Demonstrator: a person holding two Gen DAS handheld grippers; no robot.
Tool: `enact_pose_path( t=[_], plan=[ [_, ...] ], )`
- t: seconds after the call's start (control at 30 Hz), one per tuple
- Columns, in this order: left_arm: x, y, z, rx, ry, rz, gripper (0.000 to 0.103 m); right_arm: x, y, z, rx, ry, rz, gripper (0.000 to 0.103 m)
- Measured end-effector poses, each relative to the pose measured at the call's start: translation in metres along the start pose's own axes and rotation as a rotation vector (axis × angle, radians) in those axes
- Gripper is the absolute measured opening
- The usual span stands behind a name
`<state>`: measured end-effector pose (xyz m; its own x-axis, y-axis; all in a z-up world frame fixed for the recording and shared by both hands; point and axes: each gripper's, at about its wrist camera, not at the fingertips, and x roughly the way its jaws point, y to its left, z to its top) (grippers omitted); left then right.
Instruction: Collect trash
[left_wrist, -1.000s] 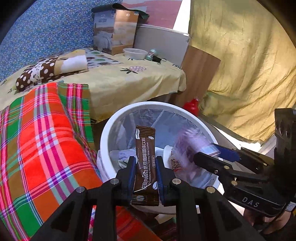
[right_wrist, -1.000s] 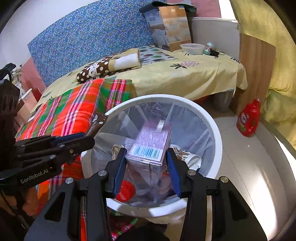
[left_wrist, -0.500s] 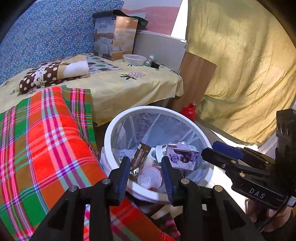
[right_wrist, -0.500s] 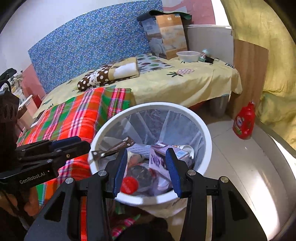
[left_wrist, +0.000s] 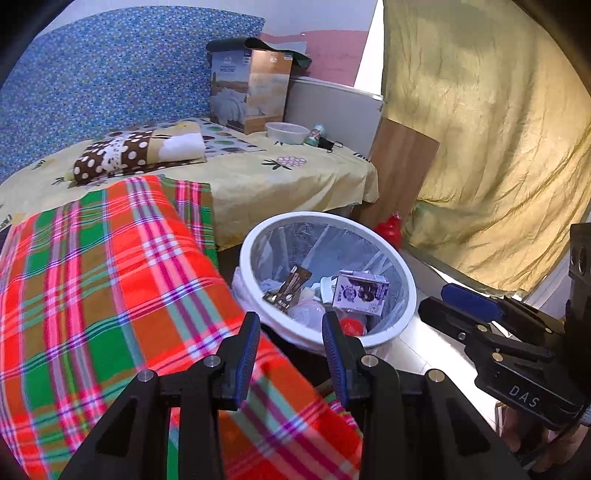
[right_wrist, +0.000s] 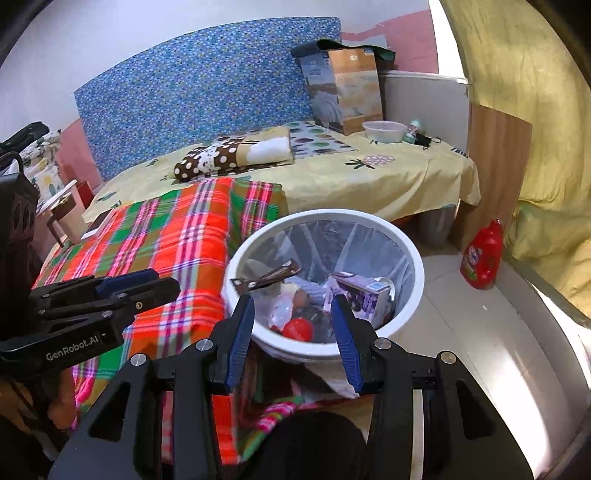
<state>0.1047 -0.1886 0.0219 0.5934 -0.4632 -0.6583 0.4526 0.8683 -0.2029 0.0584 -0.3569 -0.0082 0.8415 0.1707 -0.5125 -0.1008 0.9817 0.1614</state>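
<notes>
A white round bin with a clear liner stands on the floor beside the bed. Inside it a brown coffee sachet leans on the left. A purple milk carton lies on the right, above a red round piece and other trash. My left gripper is open and holds nothing, hovering over the blanket's edge short of the bin. On the near side of the bin, my right gripper is also open and holds nothing.
A red and green plaid blanket covers the near bed end. Further back are a yellow sheet, a dotted pillow, a cardboard box and a plastic bowl. A red detergent bottle stands on the floor by a yellow curtain.
Both grippers let go: the sachet left my left gripper and the carton my right, and both now lie in the bin. Both grippers have drawn back and up from the bin.
</notes>
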Motion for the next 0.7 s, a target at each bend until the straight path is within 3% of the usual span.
enact_pose_path(
  t=[0.7],
  plan=[
    [-0.067, -0.005, -0.047, 0.001, -0.040, 0.074, 0.035, -0.039, 0.026, -0.028, -0.034, -0.038, 0.010, 0.045]
  ],
)
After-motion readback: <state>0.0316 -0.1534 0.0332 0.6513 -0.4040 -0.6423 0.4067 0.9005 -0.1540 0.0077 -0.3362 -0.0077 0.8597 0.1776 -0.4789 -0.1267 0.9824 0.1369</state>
